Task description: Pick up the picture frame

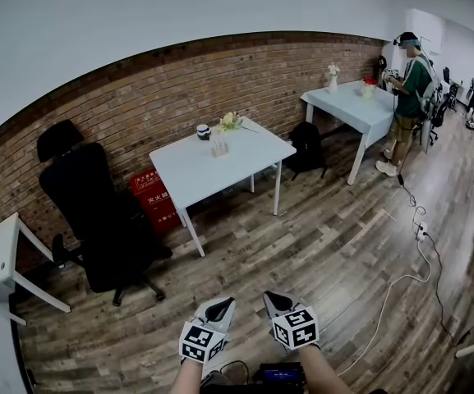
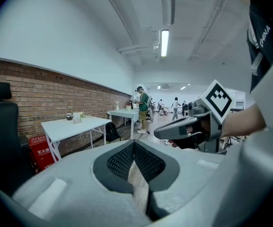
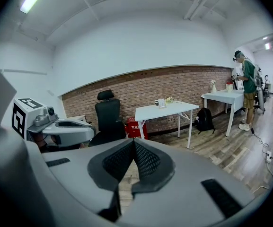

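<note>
Well to the left of the middle white bench stands a black office chair. A red box sits on the floor against the brick wall, just by that bench's left legs. At the bench's far edge, nearest the wall, are a dark cup and a spray of flowers. Just in front of them is a small clear upright piece, seemingly the picture frame, though it is too small to be sure. Well short of the bench, over the wood floor, the left hand-held gripper has its jaws closed with nothing between them. Just beside it, the right hand-held gripper is likewise closed and empty. Both point toward the bench. To the bench's right a black backpack rests by the wall. Further right is a second white bench, with a person standing at it.
</note>
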`<action>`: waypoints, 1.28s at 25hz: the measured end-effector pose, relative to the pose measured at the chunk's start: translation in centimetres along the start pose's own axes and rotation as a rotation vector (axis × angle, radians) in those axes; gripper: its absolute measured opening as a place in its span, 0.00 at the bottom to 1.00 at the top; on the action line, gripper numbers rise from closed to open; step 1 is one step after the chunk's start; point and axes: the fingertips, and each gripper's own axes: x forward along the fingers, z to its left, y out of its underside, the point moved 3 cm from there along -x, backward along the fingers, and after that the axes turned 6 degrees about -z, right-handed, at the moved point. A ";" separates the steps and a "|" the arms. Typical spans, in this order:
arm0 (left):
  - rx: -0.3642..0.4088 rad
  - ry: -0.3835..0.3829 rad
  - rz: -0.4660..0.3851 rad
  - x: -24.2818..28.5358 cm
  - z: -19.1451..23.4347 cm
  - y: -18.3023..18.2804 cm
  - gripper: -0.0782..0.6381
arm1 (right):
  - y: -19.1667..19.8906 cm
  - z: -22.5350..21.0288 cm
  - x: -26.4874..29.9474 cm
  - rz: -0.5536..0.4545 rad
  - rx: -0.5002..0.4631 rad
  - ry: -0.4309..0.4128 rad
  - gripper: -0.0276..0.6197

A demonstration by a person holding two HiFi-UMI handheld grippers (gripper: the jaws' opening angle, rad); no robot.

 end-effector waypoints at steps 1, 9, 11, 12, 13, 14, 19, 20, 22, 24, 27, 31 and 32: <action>0.001 -0.008 0.005 0.2 -0.2 0.1 0.12 | 0.2 -0.4 -0.2 0.004 0.001 0.000 0.06; -0.006 -0.047 0.015 1.6 0.2 0.3 0.13 | 0.6 -2.9 -0.4 0.014 0.035 0.005 0.06; -0.008 -0.048 0.018 2.1 0.5 0.3 0.12 | 0.6 -3.3 0.0 0.019 0.042 0.008 0.06; -0.011 -0.046 0.021 2.3 0.6 0.5 0.12 | 0.7 -3.4 0.2 0.022 0.045 0.008 0.06; -0.014 -0.045 0.025 2.5 0.9 0.6 0.12 | 0.7 -3.6 0.5 0.025 0.048 0.008 0.06; -0.019 -0.043 0.029 2.8 1.2 0.8 0.12 | 0.8 -3.7 0.9 0.028 0.049 0.008 0.05; -0.031 -0.024 0.027 5.3 3.4 1.3 0.12 | 0.7 -4.9 3.3 0.042 0.044 0.024 0.06; -0.032 -0.016 0.023 6.0 3.9 1.2 0.12 | 0.5 -5.3 3.9 0.044 0.045 0.032 0.06; -0.034 0.001 0.016 7.4 5.2 0.8 0.13 | -0.2 -6.2 5.3 0.047 0.043 0.047 0.06; -0.036 0.021 0.014 8.7 6.7 0.6 0.12 | -0.9 -6.8 7.0 0.050 0.040 0.058 0.05; -0.040 0.047 0.018 10.6 9.2 0.3 0.12 | -2.1 -7.6 9.7 0.057 0.038 0.075 0.06; -0.032 0.069 0.014 12.6 13.0 -0.5 0.12 | -3.8 -8.3 13.4 0.057 0.055 0.093 0.06; -0.029 0.072 0.012 13.0 14.0 -0.7 0.12 | -4.2 -8.4 14.3 0.055 0.061 0.096 0.06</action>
